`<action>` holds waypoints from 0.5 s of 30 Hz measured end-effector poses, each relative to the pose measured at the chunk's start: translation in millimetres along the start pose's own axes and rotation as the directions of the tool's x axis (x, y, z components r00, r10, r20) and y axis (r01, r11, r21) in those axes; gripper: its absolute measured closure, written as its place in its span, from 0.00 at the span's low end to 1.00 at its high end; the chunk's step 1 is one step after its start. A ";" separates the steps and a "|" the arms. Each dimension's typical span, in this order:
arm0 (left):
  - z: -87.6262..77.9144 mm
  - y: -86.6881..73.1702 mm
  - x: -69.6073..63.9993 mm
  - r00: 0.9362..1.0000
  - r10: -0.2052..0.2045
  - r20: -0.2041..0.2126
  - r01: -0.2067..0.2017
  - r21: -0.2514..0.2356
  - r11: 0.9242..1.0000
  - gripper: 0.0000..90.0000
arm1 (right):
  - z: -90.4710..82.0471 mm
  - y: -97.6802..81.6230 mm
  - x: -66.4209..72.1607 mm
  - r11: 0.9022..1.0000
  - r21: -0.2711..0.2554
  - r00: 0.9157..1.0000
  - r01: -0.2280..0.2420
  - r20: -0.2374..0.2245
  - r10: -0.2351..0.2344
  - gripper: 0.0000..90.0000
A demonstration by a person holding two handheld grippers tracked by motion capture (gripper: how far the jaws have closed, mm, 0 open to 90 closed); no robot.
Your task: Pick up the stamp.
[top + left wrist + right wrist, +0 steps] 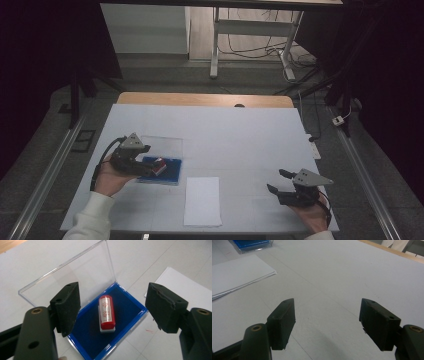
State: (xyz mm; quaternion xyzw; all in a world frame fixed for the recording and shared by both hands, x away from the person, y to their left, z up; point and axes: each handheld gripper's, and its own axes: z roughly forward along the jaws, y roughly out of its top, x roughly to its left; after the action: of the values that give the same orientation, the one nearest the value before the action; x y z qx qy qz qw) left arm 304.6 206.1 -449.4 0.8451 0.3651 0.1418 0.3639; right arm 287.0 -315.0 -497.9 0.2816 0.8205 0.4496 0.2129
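A red stamp (107,312) with a white base lies on its side in a blue-lined case (125,315), whose clear lid (72,280) is swung open behind it. In the high view the stamp (159,165) and the blue case (170,170) sit at the table's left. My left gripper (113,307) hovers open just above the case, jaws wide on either side of the stamp without touching it; from above, the left gripper (145,162) reaches over the case's left edge. My right gripper (279,182) is open near the front right, nothing between its jaws (328,320).
A stack of white paper sheets (202,201) lies near the front edge in the middle, seen too as paper sheets (237,272) from the right gripper. The white table cover (240,140) spans the table. Table legs and cables stand beyond the far edge.
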 end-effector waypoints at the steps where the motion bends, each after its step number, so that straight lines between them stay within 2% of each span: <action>1: 0.7 0.5 0.3 1.000 0.002 0.001 -0.002 0.000 1.000 0.32 | 0.5 0.0 0.5 1.000 0.001 1.000 0.001 0.002 -0.001 0.32; 5: 5.2 3.9 3.6 1.000 0.018 -0.007 -0.018 0.011 1.000 0.33 | 2.6 0.2 2.0 1.000 0.012 1.000 0.003 -0.001 -0.003 0.32; 9: 10.0 6.8 4.8 1.000 0.031 -0.002 -0.031 0.029 0.999 0.35 | 4.7 0.9 4.0 1.000 0.002 1.000 0.006 -0.016 -0.006 0.32; 12: 13.5 6.9 6.2 1.000 0.030 0.008 -0.030 0.043 0.999 0.35 | 5.0 0.8 4.2 1.000 0.013 1.000 0.005 -0.018 -0.005 0.32; 15: 17.4 6.3 6.4 0.999 0.033 0.015 -0.034 0.072 0.997 0.35 | 5.9 -0.4 3.9 1.000 0.009 1.000 0.004 -0.020 -0.003 0.32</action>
State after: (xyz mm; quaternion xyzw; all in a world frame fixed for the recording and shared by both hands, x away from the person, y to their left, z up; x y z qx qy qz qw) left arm 321.0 198.9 -457.1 0.8648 0.3531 0.1286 0.3331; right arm 287.5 -309.0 -501.6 0.2767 0.8250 0.4483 0.2043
